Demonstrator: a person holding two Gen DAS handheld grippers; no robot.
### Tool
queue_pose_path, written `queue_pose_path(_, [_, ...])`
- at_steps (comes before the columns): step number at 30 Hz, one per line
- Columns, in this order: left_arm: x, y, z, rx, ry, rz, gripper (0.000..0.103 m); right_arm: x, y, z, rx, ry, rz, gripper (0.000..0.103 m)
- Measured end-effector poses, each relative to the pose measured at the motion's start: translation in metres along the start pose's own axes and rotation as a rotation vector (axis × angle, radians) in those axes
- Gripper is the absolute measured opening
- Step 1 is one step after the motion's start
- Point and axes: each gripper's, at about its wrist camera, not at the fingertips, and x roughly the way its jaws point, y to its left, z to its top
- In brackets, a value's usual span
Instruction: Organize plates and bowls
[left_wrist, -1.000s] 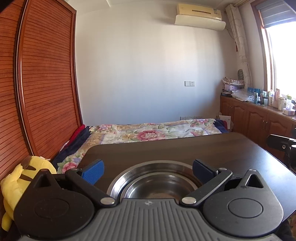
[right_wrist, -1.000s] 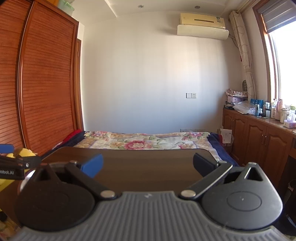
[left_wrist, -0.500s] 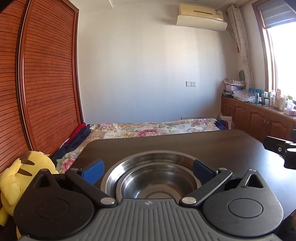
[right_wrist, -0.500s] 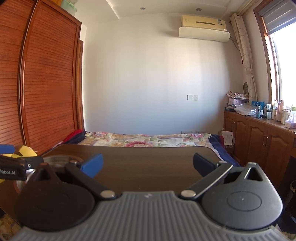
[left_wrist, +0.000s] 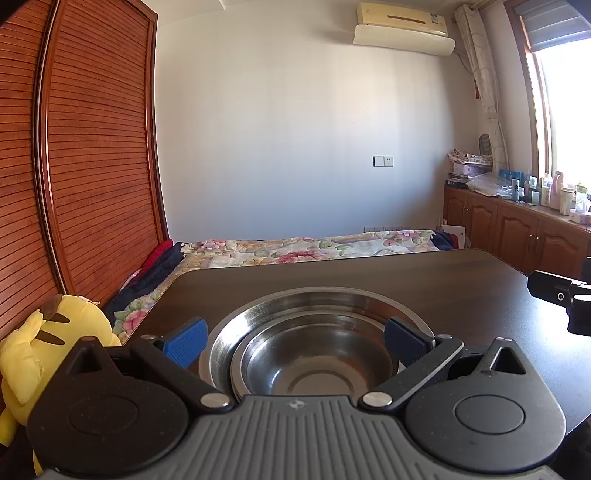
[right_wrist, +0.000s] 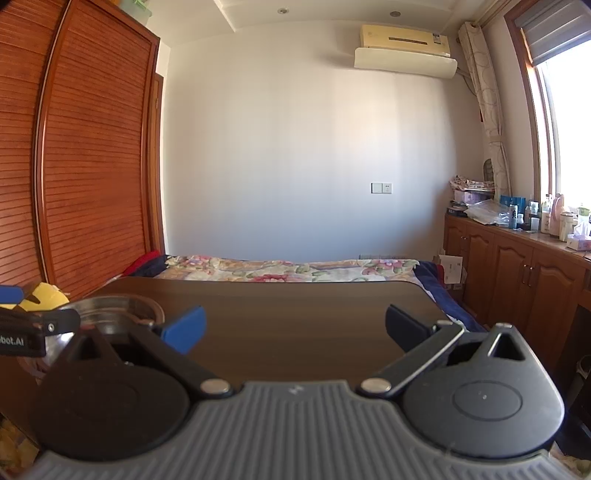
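A small steel bowl (left_wrist: 317, 363) sits nested inside a wider steel bowl (left_wrist: 295, 301) on the dark wooden table (left_wrist: 424, 280). My left gripper (left_wrist: 295, 339) is open, its blue pads on either side of the stack, just above and behind it. The stack also shows in the right wrist view (right_wrist: 118, 306) at the far left, partly hidden by the left gripper's body. My right gripper (right_wrist: 293, 328) is open and empty over bare table, to the right of the bowls.
A yellow plush toy (left_wrist: 48, 343) sits off the table's left edge. A bed with a floral cover (left_wrist: 295, 247) lies beyond the far edge. Wooden cabinets (left_wrist: 517, 229) with bottles stand at the right, a wooden wardrobe (left_wrist: 92, 147) at the left.
My left gripper has risen and pulled back, so more of the nested bowls shows between its open pads. My right gripper has lifted slightly and shifted left; more of the bowls shows at its left.
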Motion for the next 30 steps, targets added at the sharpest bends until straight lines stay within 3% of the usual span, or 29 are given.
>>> queue_pose_path(30, [-0.0023, 0.0017, 0.0007, 0.003, -0.002, 0.004, 0.103, 0.0032, -0.0039, -0.002, 0.0, 0.011, 0.001, 0.103])
